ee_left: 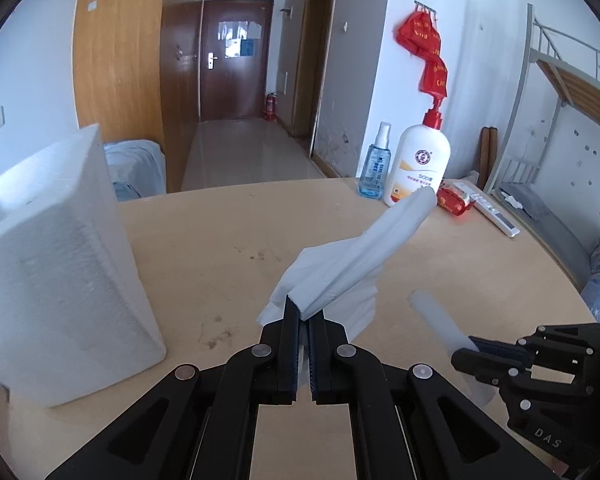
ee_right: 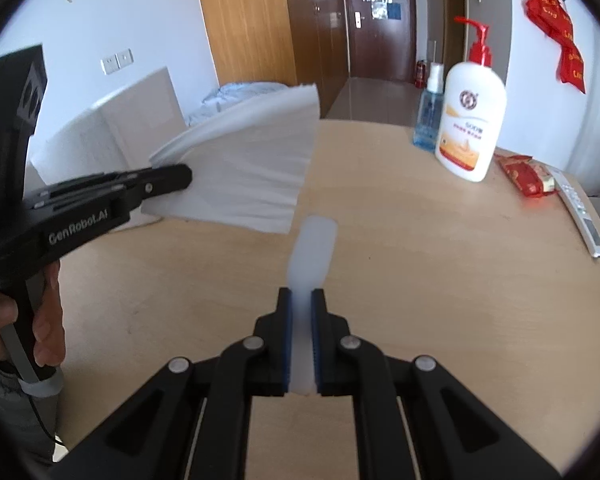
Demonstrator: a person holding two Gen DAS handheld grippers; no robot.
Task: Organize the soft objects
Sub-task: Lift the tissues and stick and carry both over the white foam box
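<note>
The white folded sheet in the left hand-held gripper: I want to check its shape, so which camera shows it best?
The right wrist view: the white folded sheet is seen side-on, fanned out wide from the left hand-held gripper. The left wrist view shows it only edge-on, foreshortened, rising from between the shut fingers toward the lotion bottle.

A: What stands left of the left gripper?
B: A white foam box, upright on the table, close beside the jaws; it blocks passage that way.

A: And ahead of both grippers?
B: Bare tabletop, open to the far edge. Ahead and to the right stand a lotion bottle and a spray bottle, with a red packet and a remote beyond the right gripper.

A: Between the grippers?
B: A clear gap over bare wood.
</note>
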